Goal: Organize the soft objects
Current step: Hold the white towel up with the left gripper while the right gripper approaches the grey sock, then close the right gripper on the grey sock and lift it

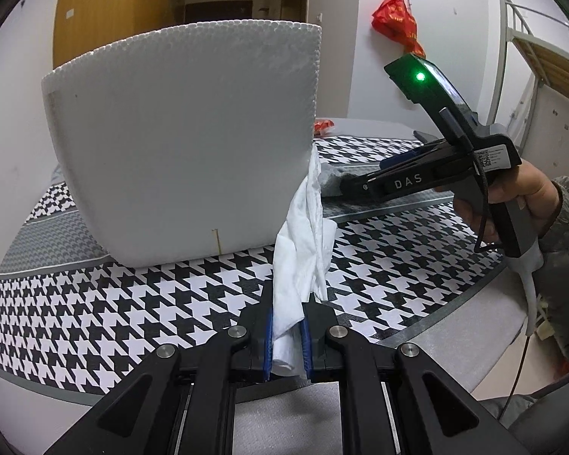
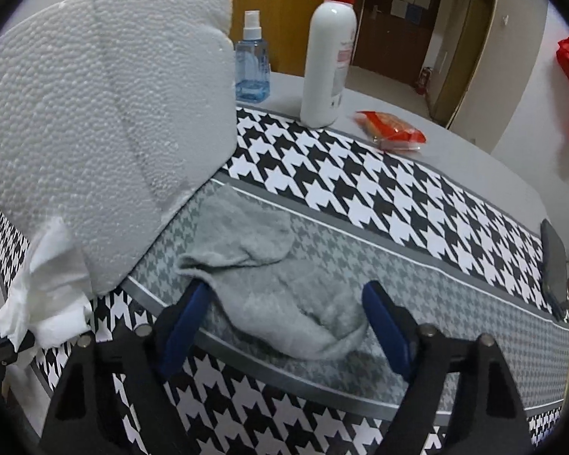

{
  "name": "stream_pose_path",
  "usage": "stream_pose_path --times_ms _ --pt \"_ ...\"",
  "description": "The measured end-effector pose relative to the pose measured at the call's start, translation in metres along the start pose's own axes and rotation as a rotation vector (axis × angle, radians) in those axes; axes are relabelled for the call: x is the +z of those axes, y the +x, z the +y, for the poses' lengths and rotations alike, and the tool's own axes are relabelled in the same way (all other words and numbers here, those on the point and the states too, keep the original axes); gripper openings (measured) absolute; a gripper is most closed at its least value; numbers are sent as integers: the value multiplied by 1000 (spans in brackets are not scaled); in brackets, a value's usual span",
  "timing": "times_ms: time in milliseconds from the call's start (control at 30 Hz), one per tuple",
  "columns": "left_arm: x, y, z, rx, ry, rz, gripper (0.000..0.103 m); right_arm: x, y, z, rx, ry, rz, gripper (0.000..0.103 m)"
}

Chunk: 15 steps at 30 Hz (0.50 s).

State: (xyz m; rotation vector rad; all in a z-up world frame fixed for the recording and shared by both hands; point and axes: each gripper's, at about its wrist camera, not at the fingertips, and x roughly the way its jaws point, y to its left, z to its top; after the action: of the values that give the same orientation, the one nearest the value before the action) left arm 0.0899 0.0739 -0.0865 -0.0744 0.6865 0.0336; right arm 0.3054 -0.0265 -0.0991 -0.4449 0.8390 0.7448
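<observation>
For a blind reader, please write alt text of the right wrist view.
The open right gripper straddles a grey sock lying flat on a houndstooth cloth. A foam box stands to the left, with two bottles behind.

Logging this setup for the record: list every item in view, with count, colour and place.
foam box: one, white, standing on the cloth
tissue: one, white, against the box corner, clamped in left gripper
grey cloth: one, flat between the right jaws
tablecloth: one, black-white houndstooth
spray bottle: one, blue, behind box
pump bottle: one, white, red pump
snack packet: one, red
red bag: one, on wall
left gripper: shut
right gripper: open
hand: one, holding right gripper
</observation>
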Motion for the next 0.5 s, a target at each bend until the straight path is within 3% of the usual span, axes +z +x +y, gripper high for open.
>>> stream_pose_path --times_ms 100,233,367,500 --pt "-1 3 2 -5 -2 1 13 1 4 -2 -5 -4 8 73" --pt "-3 6 4 -7 -1 2 12 1 10 -1 14 -8 29 49" --pt "-6 7 4 -9 -1 -1 12 -1 7 4 25 -17 43 33" --pt "-8 4 1 -16 4 -3 13 -7 -2 4 40 -5 34 24"
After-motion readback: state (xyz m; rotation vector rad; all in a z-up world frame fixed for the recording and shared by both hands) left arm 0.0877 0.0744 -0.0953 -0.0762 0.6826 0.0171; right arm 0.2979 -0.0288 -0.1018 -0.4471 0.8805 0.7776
